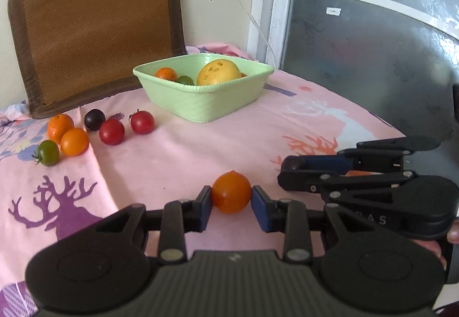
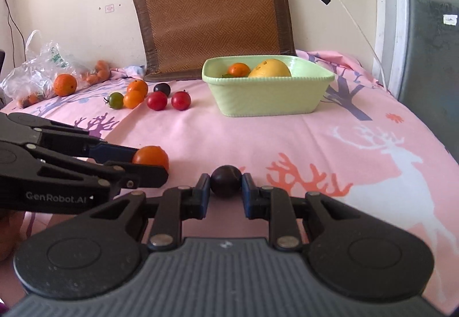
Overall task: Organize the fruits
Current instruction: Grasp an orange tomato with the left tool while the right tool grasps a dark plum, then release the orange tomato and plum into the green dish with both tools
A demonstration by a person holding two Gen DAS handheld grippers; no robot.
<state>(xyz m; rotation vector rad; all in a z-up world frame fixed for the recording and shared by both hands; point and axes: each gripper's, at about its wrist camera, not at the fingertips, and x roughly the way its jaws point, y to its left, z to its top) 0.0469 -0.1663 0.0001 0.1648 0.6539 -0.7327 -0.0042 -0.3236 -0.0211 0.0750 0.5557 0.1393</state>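
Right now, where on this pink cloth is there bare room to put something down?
Free: the wide pink stretch between the green bowl and the two tools, and right of the bowl. Crowded: the tomato cluster left of the bowl, and the plastic bag corner.

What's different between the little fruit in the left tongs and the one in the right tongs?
The orange tomato in the left tongs is bright; the dark plum-coloured tomato in the right tongs is nearly black. The orange one looks slightly bigger. Both are round, glossy, and pinched between blue pads above the pink cloth.
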